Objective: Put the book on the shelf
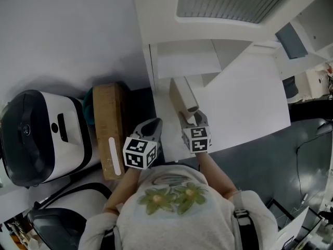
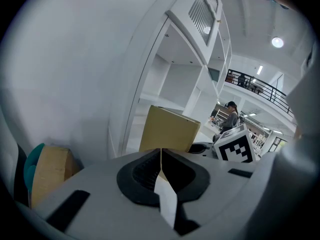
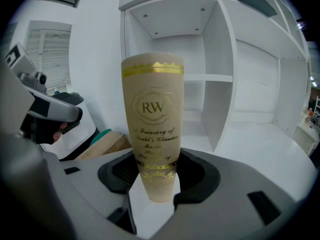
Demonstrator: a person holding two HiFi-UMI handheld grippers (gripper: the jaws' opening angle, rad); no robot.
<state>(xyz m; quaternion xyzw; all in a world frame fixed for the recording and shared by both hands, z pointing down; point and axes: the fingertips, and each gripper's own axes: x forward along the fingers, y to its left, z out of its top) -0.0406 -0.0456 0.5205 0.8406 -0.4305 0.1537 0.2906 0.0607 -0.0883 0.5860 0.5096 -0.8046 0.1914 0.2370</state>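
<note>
The book (image 1: 182,94) is tan with gold lettering on its spine (image 3: 152,129). My right gripper (image 1: 191,120) is shut on its lower end and holds it upright, in front of the white shelf unit (image 1: 187,61). The spine faces the camera in the right gripper view, with open white compartments (image 3: 200,49) behind it. My left gripper (image 1: 153,123) hangs just left of the book with its jaws shut and nothing between them. In the left gripper view the left gripper (image 2: 160,159) points toward the book's cover (image 2: 167,131) and the shelf.
A brown cardboard box (image 1: 109,124) stands on the floor left of the shelf, with a teal object (image 1: 88,103) behind it. A black-and-white appliance (image 1: 41,134) sits further left. A white board (image 1: 244,98) extends right of the shelf. A person (image 2: 231,115) stands far off.
</note>
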